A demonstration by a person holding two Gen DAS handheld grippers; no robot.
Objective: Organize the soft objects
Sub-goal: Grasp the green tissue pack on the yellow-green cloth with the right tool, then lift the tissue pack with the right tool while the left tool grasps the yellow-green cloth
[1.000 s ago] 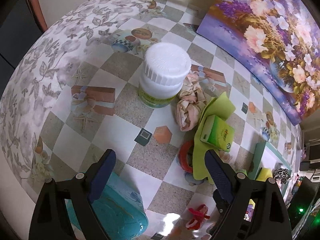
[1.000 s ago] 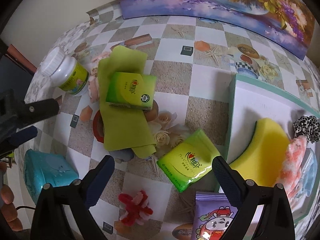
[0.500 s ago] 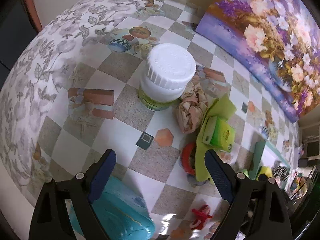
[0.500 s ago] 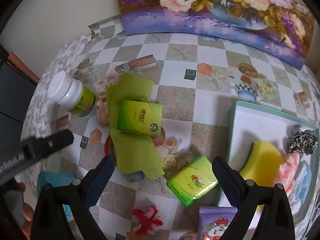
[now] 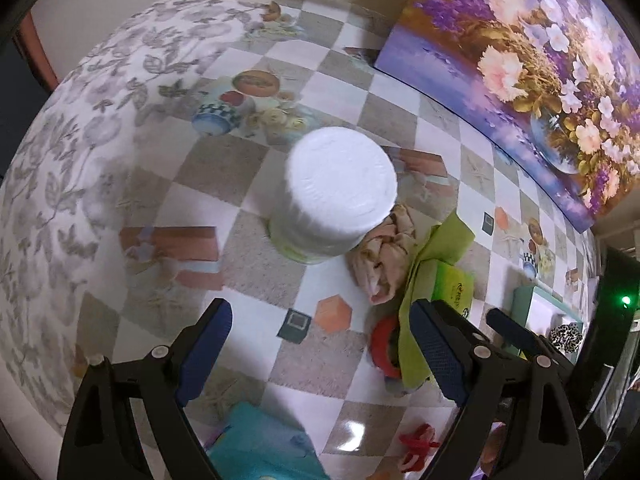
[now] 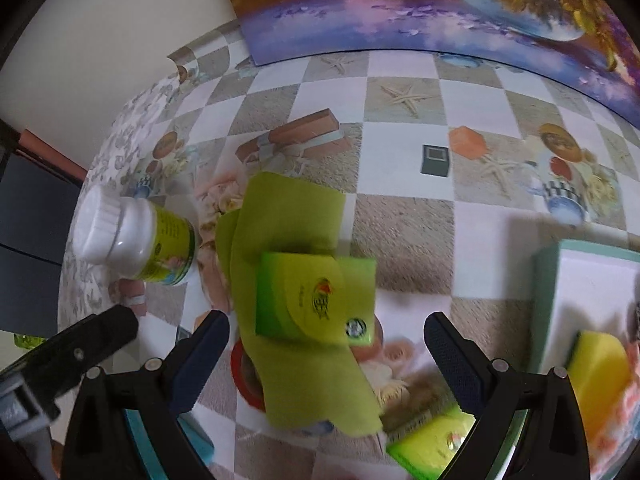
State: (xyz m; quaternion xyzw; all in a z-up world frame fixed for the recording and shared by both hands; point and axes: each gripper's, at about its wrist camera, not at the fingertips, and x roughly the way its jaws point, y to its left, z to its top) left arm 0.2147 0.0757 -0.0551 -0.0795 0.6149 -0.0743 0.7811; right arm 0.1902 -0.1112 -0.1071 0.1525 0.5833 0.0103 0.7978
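Observation:
My left gripper (image 5: 320, 344) is open and empty above the table, short of a white-capped bottle (image 5: 336, 192). A crumpled beige cloth (image 5: 384, 260) lies right of the bottle, against a green cloth (image 5: 436, 248). My right gripper (image 6: 326, 354) is open and empty, hovering over the green cloth (image 6: 288, 220) and the green tissue pack (image 6: 316, 296) lying on it. A second green pack (image 6: 432, 444) lies near the right finger. A tray (image 6: 560, 264) at right holds a yellow sponge (image 6: 596, 372) and a pink fluffy item (image 6: 624, 404). The bottle (image 6: 132, 240) stands at left.
A red ring (image 5: 382, 344) lies partly under the green cloth. A teal pouch (image 5: 260, 448) and a red fuzzy item (image 5: 416, 444) lie near the front. A flower painting (image 5: 520, 48) leans at the back. The left gripper's body (image 6: 68, 360) shows at lower left in the right wrist view.
Both grippers have moved forward and lower. The bottle looms larger for the left one; the green pack on the cloth now sits between the right gripper's fingers in view.

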